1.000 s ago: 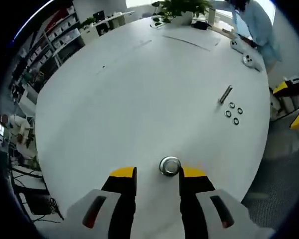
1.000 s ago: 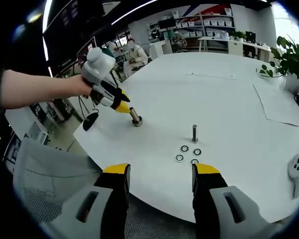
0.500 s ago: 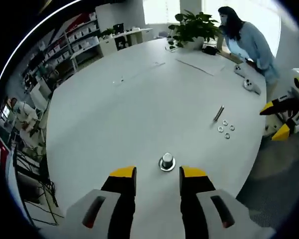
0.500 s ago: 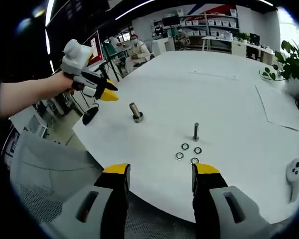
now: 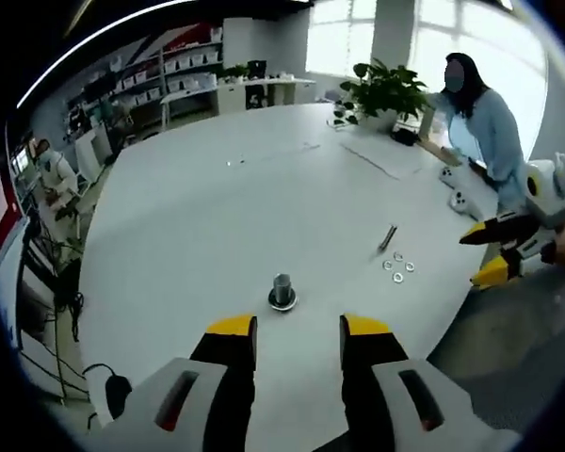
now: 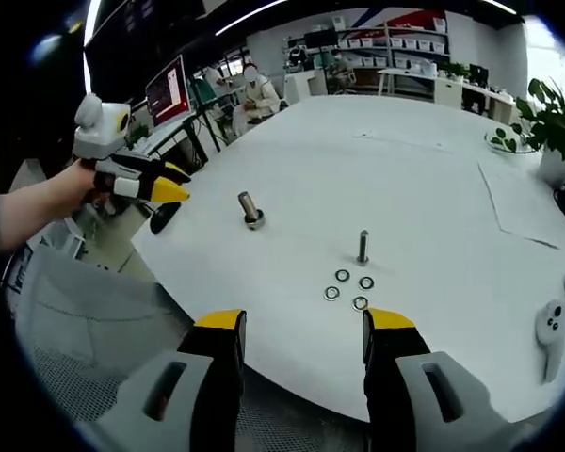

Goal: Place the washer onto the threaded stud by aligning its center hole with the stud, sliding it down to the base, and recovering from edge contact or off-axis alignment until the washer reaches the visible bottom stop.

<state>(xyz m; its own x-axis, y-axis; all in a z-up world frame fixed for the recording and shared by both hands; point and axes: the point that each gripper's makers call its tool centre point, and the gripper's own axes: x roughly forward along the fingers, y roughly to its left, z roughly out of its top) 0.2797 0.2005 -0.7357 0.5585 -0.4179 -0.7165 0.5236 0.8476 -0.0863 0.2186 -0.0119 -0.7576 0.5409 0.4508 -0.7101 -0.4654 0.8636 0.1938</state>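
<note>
Left gripper view: left gripper (image 5: 297, 339) empty, jaws parted, above white table (image 5: 217, 217); short stud with base (image 5: 282, 290) just ahead; threaded stud (image 5: 387, 236) and four washers (image 5: 396, 271) farther right, near right gripper (image 5: 494, 254).

Right gripper view: right gripper (image 6: 301, 334) empty, jaws apart; washers (image 6: 347, 287) flat beside upright threaded stud (image 6: 363, 247); left gripper (image 6: 155, 179) off table's edge.
</note>
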